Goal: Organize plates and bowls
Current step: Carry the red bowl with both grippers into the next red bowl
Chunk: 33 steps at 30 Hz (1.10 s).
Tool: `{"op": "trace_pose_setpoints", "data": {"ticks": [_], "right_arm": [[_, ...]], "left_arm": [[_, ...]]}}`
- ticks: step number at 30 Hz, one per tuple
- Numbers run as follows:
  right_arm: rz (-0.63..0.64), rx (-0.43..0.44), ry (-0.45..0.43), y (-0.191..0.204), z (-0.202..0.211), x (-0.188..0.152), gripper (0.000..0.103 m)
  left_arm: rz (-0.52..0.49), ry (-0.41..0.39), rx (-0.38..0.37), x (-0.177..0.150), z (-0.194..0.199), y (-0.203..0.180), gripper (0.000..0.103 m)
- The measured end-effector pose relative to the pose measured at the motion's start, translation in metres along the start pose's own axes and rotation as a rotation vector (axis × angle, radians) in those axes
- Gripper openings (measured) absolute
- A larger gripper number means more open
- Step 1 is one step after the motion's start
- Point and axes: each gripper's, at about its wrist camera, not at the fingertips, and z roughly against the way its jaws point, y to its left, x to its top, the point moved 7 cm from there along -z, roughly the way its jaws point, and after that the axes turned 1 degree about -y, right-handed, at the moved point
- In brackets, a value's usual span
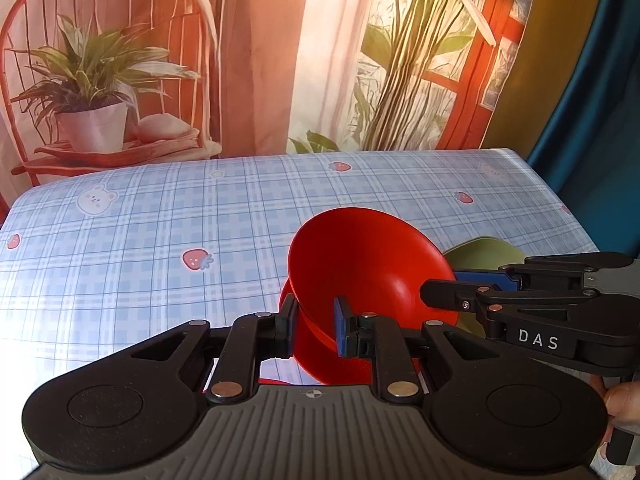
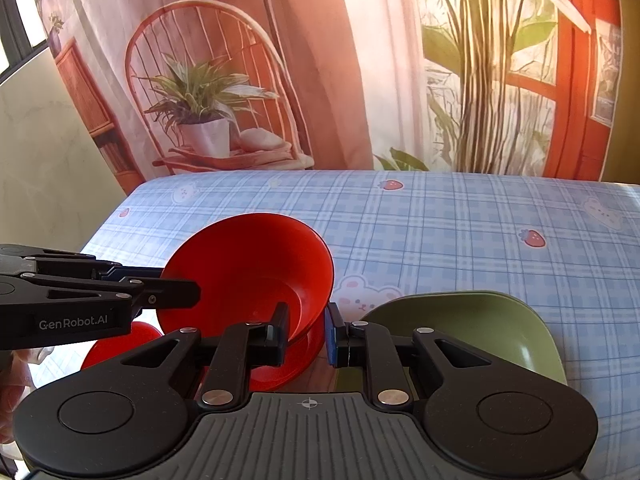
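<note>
Red plastic fills the middle of both views: you hold a red bowl [image 1: 360, 264] tilted above the table [image 1: 140, 240], its open mouth turned up and away from you. Your left gripper [image 1: 316, 330] is clamped on the near rim of that bowl, with one finger outside the wall and the blue-padded finger inside. Your right gripper [image 2: 306, 332] is closed on the same bowl at another part of its rim, its dark finger inside the wall and its blue pad outside; from the left wrist camera you see it reaching in from the right. Beneath the bowl lies a second red dish; whether the bowl touches it you cannot tell from either view. A small patch of red also shows at the lower left of the right wrist view, under the left gripper, and it is too hidden to name. Just to the right of the bowl a green bowl [image 2: 472, 328] sits on the table, partly covered by your right gripper. A blue checked cloth [image 2: 480, 220] printed with strawberries and bears covers the table, and a printed backdrop [image 1: 260, 60] of a chair, potted plant and window hangs behind it.
</note>
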Motion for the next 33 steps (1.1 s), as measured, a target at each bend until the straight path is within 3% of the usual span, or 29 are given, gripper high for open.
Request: {"op": "trace_pose_setpoints", "data": {"ticks": [10, 13, 16, 24, 33], "right_arm": [[0.007, -0.001, 0.027, 0.003, -0.006, -0.006, 0.019], [0.0, -0.003, 0.034, 0.003, -0.006, -0.009, 0.026], [0.0, -0.005, 0.03, 0.004, -0.002, -0.01, 0.026], [0.008, 0.003, 0.008, 0.015, 0.017, -0.013, 0.027], [0.039, 0.052, 0.015, 0.051, 0.024, -0.03, 0.027]], "left_arm": [[0.009, 0.024, -0.003, -0.009, -0.005, 0.003, 0.021], [0.017, 0.025, 0.007, -0.009, -0.003, 0.005, 0.027], [0.024, 0.01, 0.013, -0.009, 0.004, 0.006, 0.036], [0.02, -0.027, 0.018, -0.017, 0.037, 0.016, 0.037], [0.029, -0.035, 0.067, -0.047, 0.068, 0.047, 0.037]]}}
